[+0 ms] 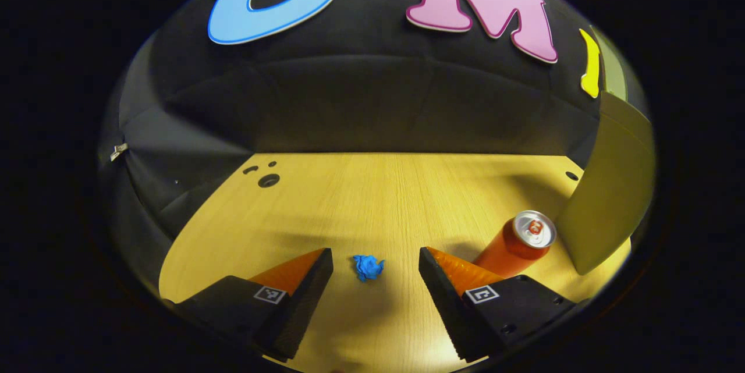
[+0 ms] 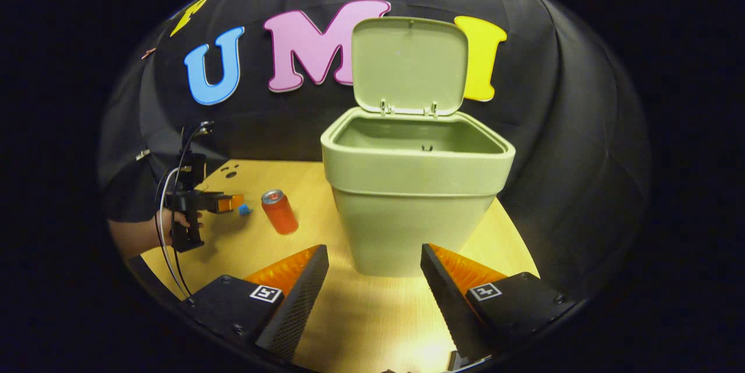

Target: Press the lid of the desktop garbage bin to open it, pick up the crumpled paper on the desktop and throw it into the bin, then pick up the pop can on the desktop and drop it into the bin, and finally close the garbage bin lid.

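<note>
In the left gripper view, the left gripper [image 1: 375, 268] has its fingers spread apart, the crumpled paper [image 1: 368, 267] lying on the desktop [image 1: 378, 198] between the tips, the pop can [image 1: 515, 245] standing just right. The right gripper [image 2: 375, 268], also spread, faces the bin [image 2: 414, 198], whose lid [image 2: 410, 66] stands raised.

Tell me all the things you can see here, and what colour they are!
Garbage bin: one, pale green, standing on the table, right of the can.
Lid: one, pale green, standing open at the bin's back edge.
Pop can: one, orange with a silver top, upright beside the bin.
Crumpled paper: one, blue, on the table ahead of the left gripper.
Table: one, light wood.
Left gripper: open, either side of the paper.
Right gripper: open, facing the bin.
Hand: one, holding the left gripper.
</note>
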